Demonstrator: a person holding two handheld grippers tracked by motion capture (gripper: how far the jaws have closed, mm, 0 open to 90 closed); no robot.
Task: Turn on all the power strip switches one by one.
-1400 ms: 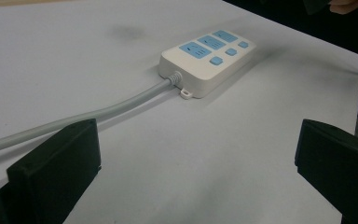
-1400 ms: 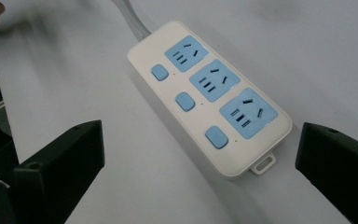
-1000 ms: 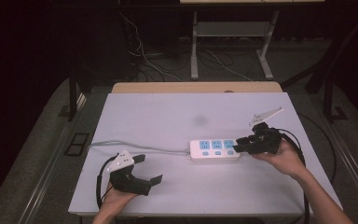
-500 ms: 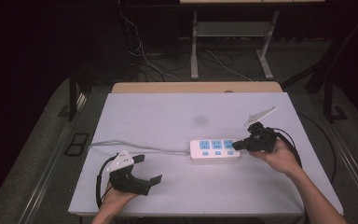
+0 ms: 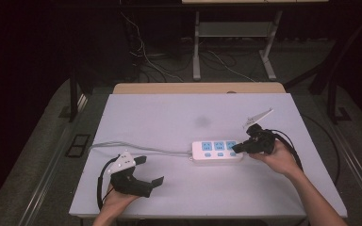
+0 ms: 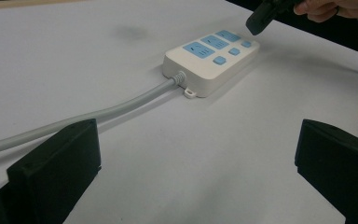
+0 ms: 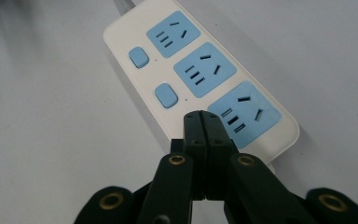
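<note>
your right gripper [image 7: 204, 122], jaws pressed together and empty, sits over the near end of the power strip [image 7: 200, 77], whose long axis runs away toward its cord.

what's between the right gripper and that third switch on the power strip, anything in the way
Nothing visible. The right gripper, jaws shut together, hangs over the power strip at its end far from the cord, its tips covering the spot where a third switch would sit. The left gripper stays open, well away across the table.
</note>
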